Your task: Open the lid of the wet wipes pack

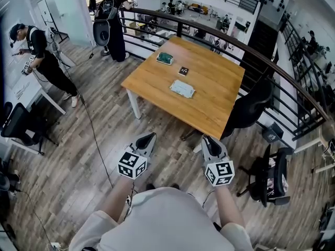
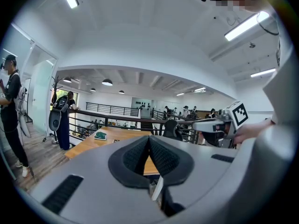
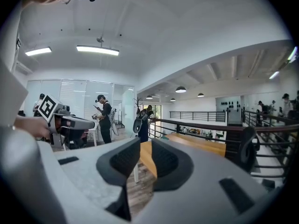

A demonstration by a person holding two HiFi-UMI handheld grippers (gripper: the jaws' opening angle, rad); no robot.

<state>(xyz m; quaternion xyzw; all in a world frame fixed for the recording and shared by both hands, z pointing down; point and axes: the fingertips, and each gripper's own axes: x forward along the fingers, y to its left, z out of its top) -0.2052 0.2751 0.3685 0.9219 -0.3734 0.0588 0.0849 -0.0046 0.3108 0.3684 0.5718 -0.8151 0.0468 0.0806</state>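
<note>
A wooden table [image 1: 214, 95] stands well ahead of me. On it lie a pale flat wipes pack [image 1: 182, 89], a small dark marker tile [image 1: 183, 71] and a green pack [image 1: 165, 58] at the far edge. Both grippers hang over the floor, short of the table and touching nothing. My left gripper [image 1: 148, 138] has its pads together at the tips [image 2: 149, 139], with nothing between them. My right gripper [image 1: 207, 141] shows a clear gap between its pads [image 3: 145, 143], also with nothing between them. The green pack [image 2: 100, 135] shows in the left gripper view.
A black office chair [image 1: 252, 104] stands at the table's right corner, and another chair [image 1: 269, 178] stands to my right. A dark railing [image 1: 272, 69] runs behind the table. A person [image 1: 42, 61] stands at a desk on the left, another [image 1: 112, 20] at the railing. A cable [image 1: 94, 135] crosses the floor.
</note>
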